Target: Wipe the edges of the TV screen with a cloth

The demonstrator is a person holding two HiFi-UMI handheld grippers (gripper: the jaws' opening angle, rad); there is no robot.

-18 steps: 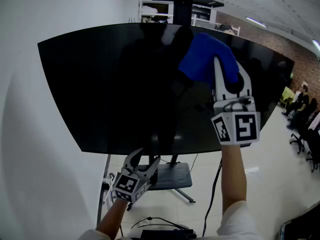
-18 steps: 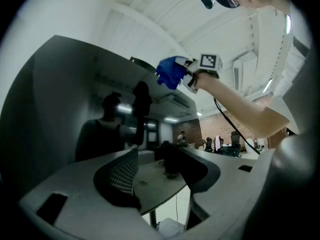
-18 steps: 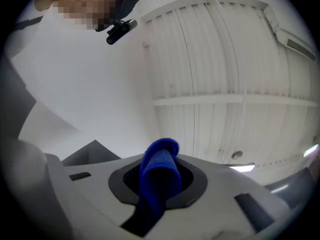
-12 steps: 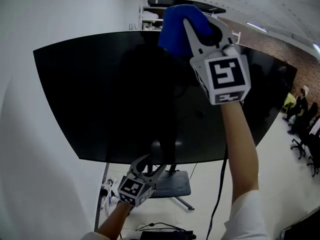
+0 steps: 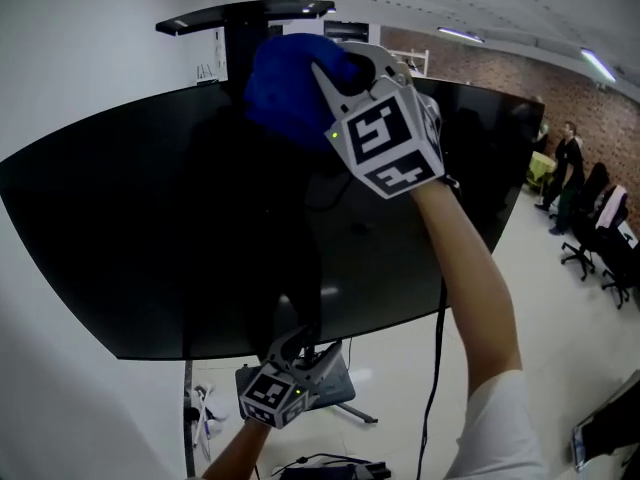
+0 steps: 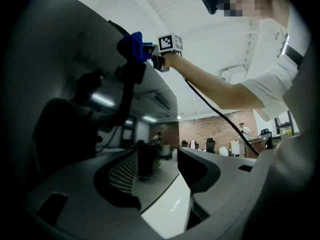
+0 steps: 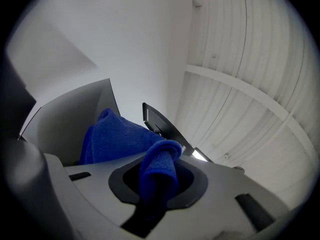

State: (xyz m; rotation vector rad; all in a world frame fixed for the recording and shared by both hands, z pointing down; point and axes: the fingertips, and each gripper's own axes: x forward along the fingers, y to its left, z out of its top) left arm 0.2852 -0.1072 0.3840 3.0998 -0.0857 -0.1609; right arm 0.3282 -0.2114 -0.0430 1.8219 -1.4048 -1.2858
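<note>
"Where was the cloth?"

"The rumpled blue microfibre cloth was clamped in the right gripper, up at the top edge of the wide black flat TV screen. The left gripper hung below the bottom edge, jaws slightly parted and nothing between them."

"What worried you?"

"Only a fold was pinched, so dragging it along the rim might have tugged it loose. A hard push could have rocked the grey stand. The rim ran free both ways, but a black shelf sat close above and the white wall crowded the left end."
</note>
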